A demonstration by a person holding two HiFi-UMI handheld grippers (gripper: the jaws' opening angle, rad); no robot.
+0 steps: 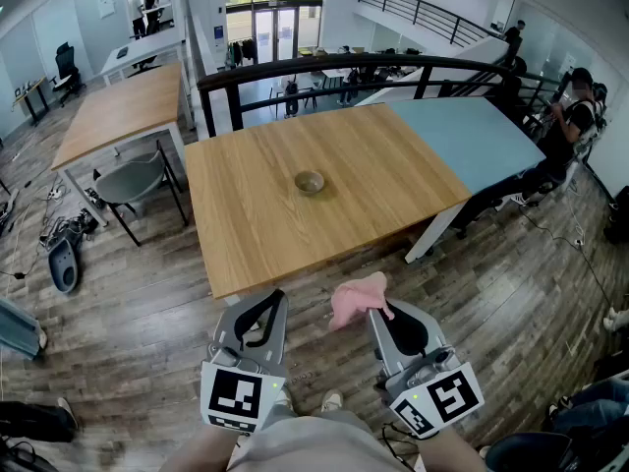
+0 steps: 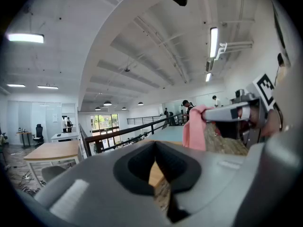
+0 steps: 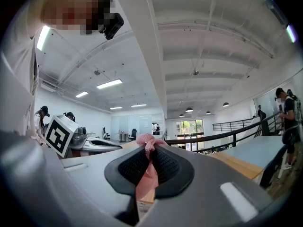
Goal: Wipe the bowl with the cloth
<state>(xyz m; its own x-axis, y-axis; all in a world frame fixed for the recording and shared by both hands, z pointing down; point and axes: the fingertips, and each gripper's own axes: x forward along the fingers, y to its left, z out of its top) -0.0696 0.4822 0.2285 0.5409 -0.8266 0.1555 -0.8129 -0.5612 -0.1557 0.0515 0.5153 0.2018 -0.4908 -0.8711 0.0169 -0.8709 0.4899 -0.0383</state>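
Head view: we're standing on the wood floor, short of the wooden table [image 1: 256, 229]. The bowl [image 1: 310, 182] sits alone near the table's middle, well apart from both grippers, with the table's near edge between us and it. The left gripper [image 1: 274, 299] has its tips together with nothing in them. The right gripper [image 1: 377, 310] is clamped on the pink cloth [image 1: 354, 298], which is bunched past its tips. Around the table we see a grey chair [image 1: 133, 180] at the left side, a black railing [image 1: 295, 67] behind the far edge, and a blue-topped table [image 1: 467, 136] joined on the right with a person [image 1: 570, 116] seated beside it.

Left gripper view: the left gripper [image 2: 155, 146] has its pads meeting at the tips and holds nothing. To its right, the cloth [image 2: 194, 129] hangs from the right gripper [image 2: 236, 112].

Right gripper view: the right gripper [image 3: 150, 151] is pinched on the cloth [image 3: 147, 174], which runs down between the pads and sticks out above them. The left gripper [image 3: 87, 144] sits just beside it on the left. The bowl isn't visible here.
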